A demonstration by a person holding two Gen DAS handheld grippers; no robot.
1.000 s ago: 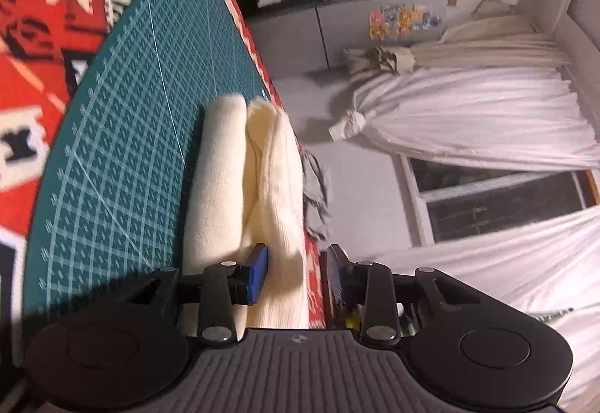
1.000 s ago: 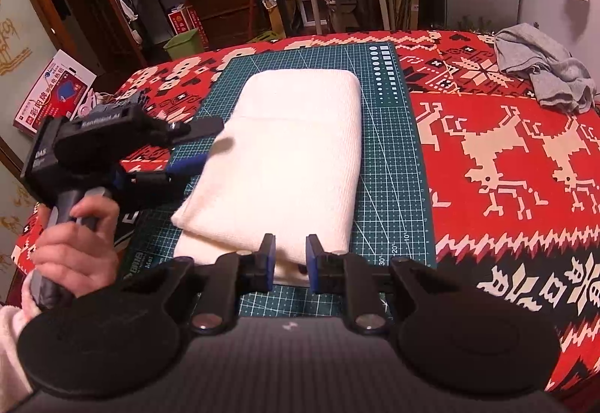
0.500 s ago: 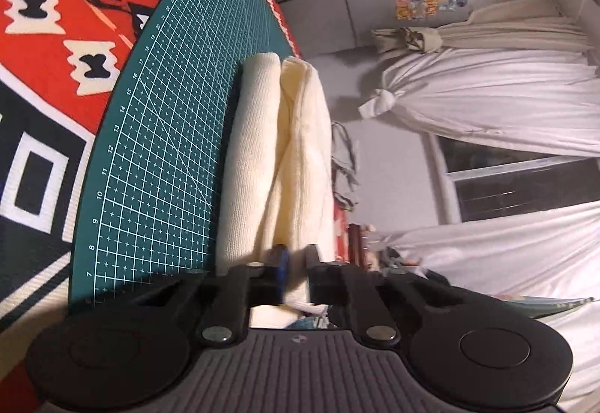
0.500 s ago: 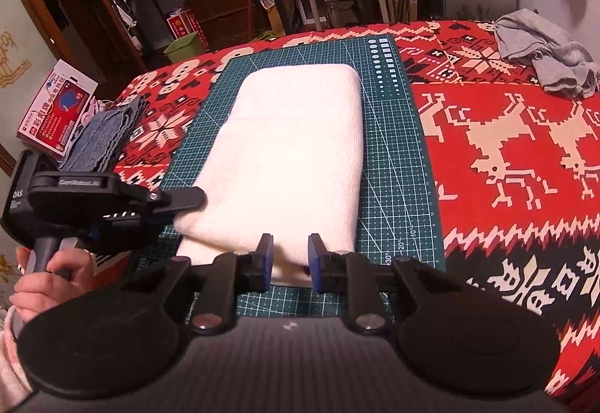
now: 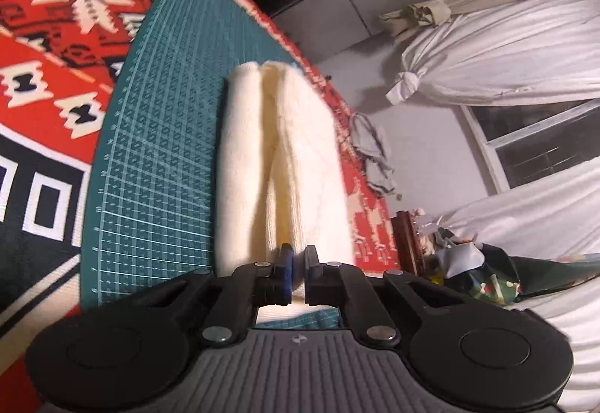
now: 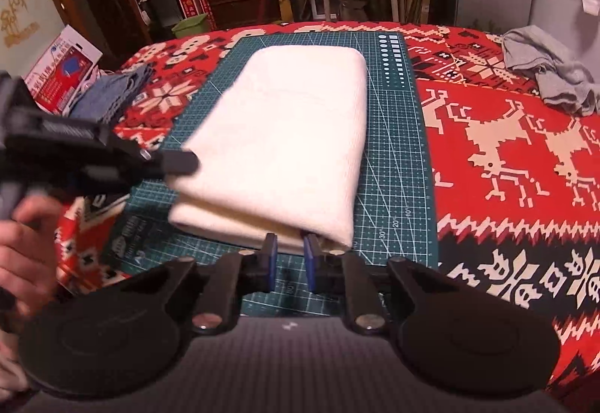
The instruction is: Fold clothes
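1. I am keeping my right gripper (image 6: 288,248) at the near edge of the cream garment (image 6: 285,147), its jaws narrowed but with a gap between the blue pads — they look as if they are catching the lower layer's hem, though I cannot tell whether they truly hold cloth.
2. I am working my left gripper (image 5: 296,263) at the garment's left near corner, its jaws nearly clenched, seemingly pinching the edge of one fold in the cream garment (image 5: 277,165); a hand (image 6: 26,244) is gripping its handle.
3. The garment is lying folded into a thick, soft, fine-ribbed rectangle on the green cutting mat (image 6: 393,135), upper layer sitting slightly back from the lower one at the near edge.
4. I am judging the risk here: the knit is thick and springy, so a shallow pinch could slip off, and pulling one corner harder than the other could skew the stacked layers or drag the bundle across the smooth mat.
5. Around the mat, a red patterned blanket (image 6: 506,158) is covering the table, woolly-looking — with folded denim (image 6: 108,94) at far left and a crumpled grey garment (image 6: 551,75) at far right.
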